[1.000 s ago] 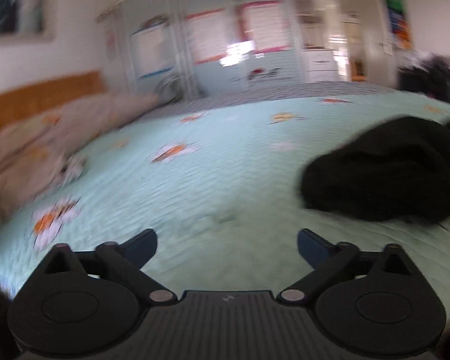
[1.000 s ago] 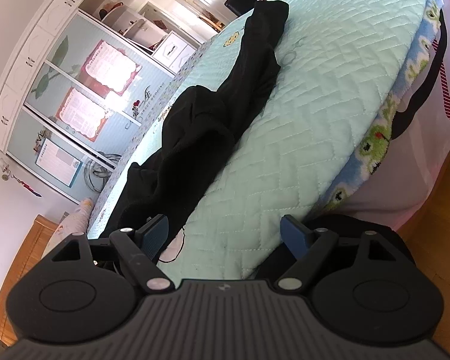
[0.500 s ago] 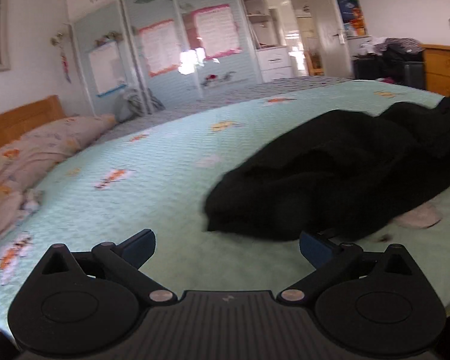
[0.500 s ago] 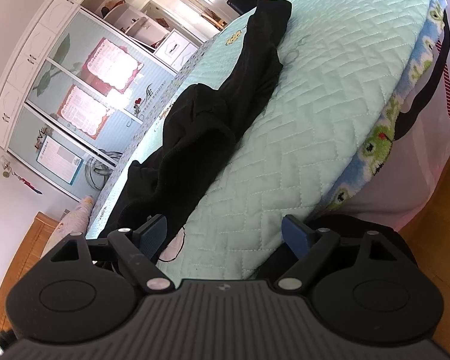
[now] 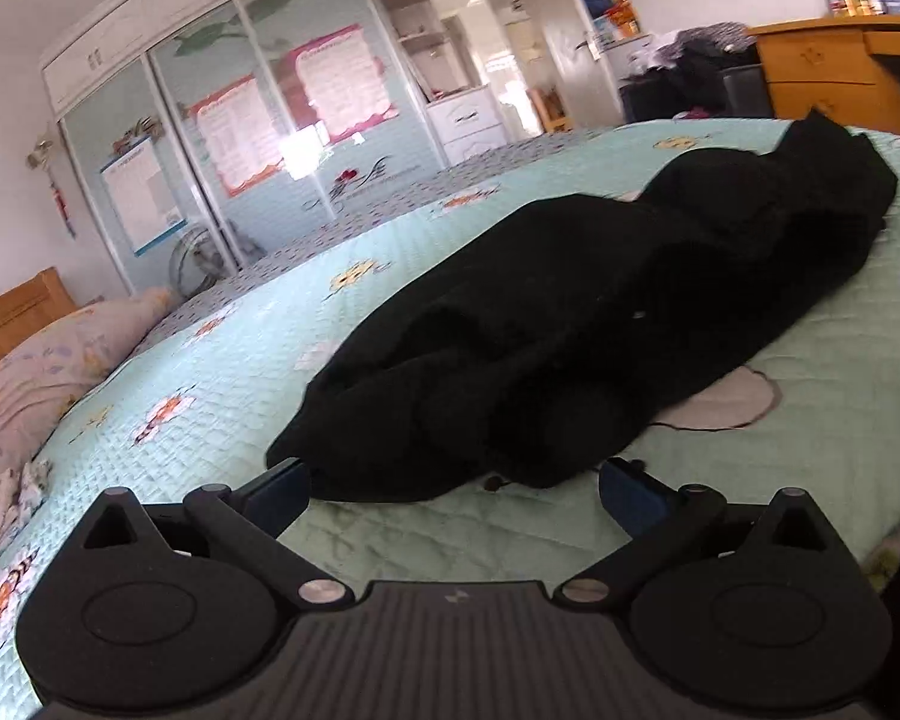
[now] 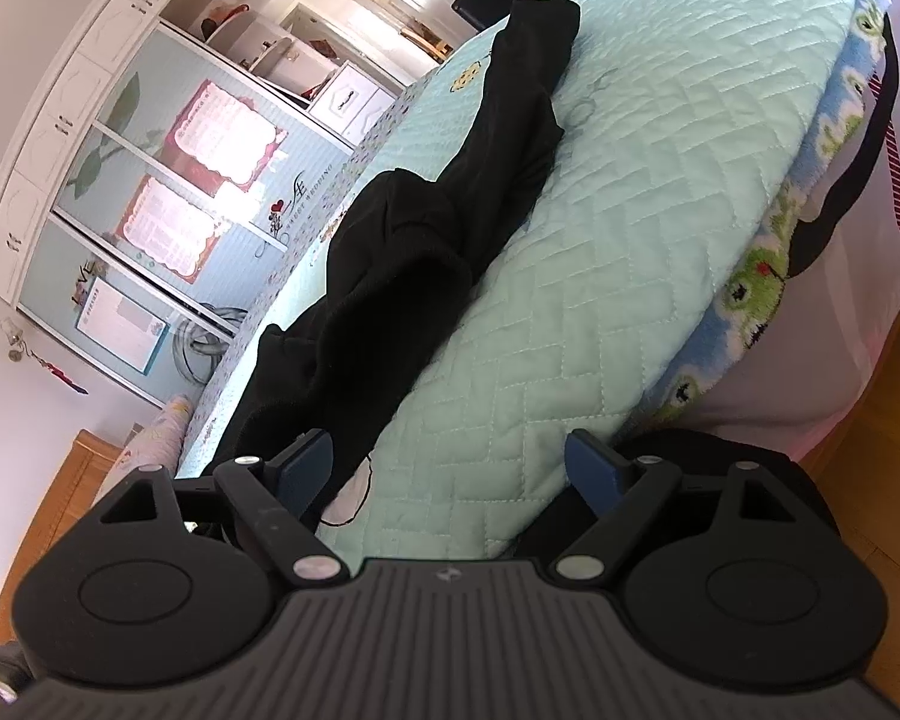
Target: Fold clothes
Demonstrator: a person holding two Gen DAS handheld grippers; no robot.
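A black garment lies crumpled in a long heap across the mint-green quilted bed. My left gripper is open just short of the heap's near end, its blue fingertips apart and holding nothing. The right wrist view is tilted, and there the same black garment runs along the bed. My right gripper is open near the bed's edge; its left fingertip sits by the garment's near end, and nothing is between the pads.
A pillow and blanket lie at the bed's head by a wooden headboard. A wardrobe with glass doors stands behind. A wooden desk is at the right. The bed's side drops to a wooden floor.
The left gripper has swung right and closer, bringing the black garment from the right edge into the middle of its view. The right gripper has barely moved.
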